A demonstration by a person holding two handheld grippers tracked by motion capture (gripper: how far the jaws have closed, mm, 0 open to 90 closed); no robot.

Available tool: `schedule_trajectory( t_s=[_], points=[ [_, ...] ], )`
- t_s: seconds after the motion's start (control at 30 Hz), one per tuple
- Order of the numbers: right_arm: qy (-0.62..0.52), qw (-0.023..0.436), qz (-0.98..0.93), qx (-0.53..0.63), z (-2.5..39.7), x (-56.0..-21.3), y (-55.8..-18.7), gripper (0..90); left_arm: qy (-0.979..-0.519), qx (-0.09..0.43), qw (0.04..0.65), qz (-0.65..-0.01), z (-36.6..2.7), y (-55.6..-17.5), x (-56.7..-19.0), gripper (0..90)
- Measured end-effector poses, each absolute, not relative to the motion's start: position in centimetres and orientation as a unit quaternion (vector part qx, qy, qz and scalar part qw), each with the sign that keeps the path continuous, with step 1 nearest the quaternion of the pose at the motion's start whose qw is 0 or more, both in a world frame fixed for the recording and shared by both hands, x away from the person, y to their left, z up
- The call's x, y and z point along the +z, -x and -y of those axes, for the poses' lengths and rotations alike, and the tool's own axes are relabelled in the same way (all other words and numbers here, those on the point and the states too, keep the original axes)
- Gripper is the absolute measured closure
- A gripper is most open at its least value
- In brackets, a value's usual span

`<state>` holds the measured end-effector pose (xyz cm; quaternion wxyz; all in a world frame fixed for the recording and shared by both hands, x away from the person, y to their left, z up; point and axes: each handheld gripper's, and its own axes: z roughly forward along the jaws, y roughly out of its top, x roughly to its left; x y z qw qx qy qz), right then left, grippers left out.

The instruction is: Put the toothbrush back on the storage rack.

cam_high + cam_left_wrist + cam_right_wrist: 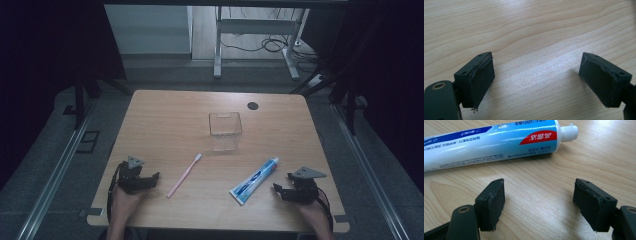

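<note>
left gripper (150, 179): jaws wide, empty, near toothbrush (184, 175) | right gripper (281, 191): jaws wide, empty, just beside toothpaste (254, 180) | clear box (225, 131): mid-table (165, 115)

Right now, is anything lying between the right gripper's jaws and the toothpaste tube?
No. In the right gripper view, bare wooden table separates the open right gripper from the toothpaste tube. The high view shows the same gap.

Left hand-held gripper (150, 178) near left, jaws wide apart, right hand-held gripper (281, 185) near right, jaws wide apart, forearms entering from near edge
</note>
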<state>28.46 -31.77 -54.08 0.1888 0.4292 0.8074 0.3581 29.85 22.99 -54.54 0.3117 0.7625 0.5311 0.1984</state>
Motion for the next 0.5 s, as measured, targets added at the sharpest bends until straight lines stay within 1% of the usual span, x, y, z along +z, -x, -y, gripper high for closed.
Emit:
schedule_trajectory(
  t_s=[0.5],
  points=[
    [-0.429,0.189,-0.808,0.358,31.77,-54.08,-28.46,25.6,-0.763,0.199,0.313,-0.529,-22.98,-29.80,-54.53,14.2]
  ],
)
